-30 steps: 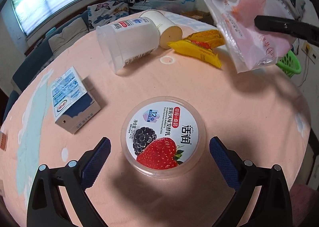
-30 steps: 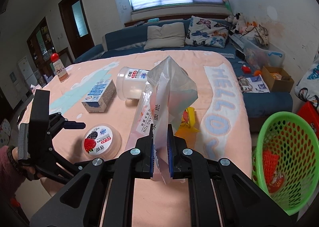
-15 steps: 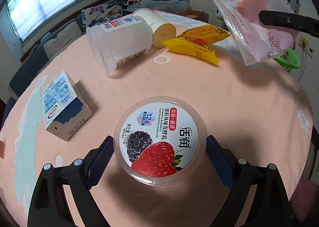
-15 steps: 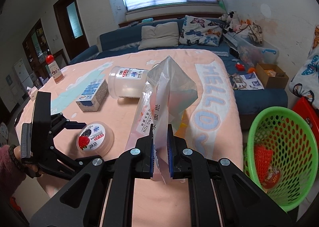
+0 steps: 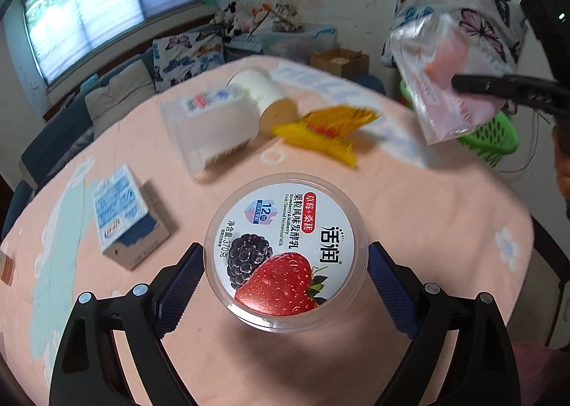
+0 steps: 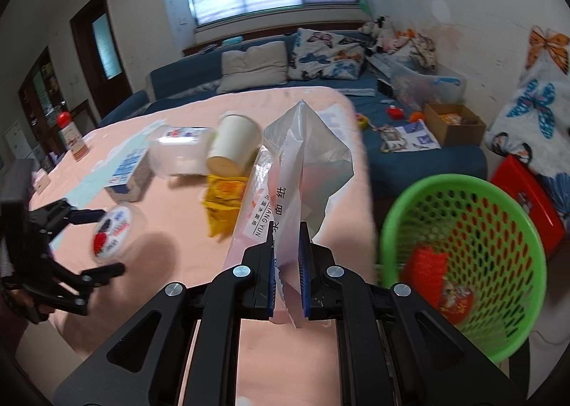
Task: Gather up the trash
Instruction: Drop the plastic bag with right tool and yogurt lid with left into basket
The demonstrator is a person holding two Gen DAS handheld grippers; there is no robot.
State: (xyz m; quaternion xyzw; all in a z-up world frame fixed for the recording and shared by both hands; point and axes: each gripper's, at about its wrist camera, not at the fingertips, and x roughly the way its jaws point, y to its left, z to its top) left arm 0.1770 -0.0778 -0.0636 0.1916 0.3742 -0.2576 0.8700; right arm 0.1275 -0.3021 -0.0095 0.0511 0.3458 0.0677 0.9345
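1. The left gripper [image 5: 286,272] has its two blue pads pressed against opposite sides of a round yogurt tub [image 5: 285,251], grasping it across its width.
2. The tub's lid shows a strawberry and a blackberry with printed Chinese text; it faces up toward the left wrist camera.
3. In the right wrist view the same tub [image 6: 114,231] sits tilted between the left gripper's fingers [image 6: 87,216] with a shadow on the cloth below, so it appears lifted off the table.
4. The right gripper [image 6: 288,272] is clenched on a thin clear plastic bag [image 6: 295,185], which stands up from between its pads, crumpled, with printed lettering on one face.
5. In the left wrist view that bag [image 5: 449,85] hangs in the air at the upper right, pinched by the right gripper's dark fingers [image 5: 477,83].
6. On the pink tablecloth [image 5: 409,228] lie a small blue-and-white carton [image 5: 123,217], a clear plastic tub on its side [image 5: 210,128], a white paper cup on its side [image 5: 265,96] touching that tub, and a yellow snack wrapper [image 5: 327,130] just beside the cup.
7. A green mesh basket [image 6: 463,263] stands beyond the table's edge at the right, with some red and orange trash inside.
8. Behind the table are a blue sofa [image 6: 249,85] with cushions and a window.
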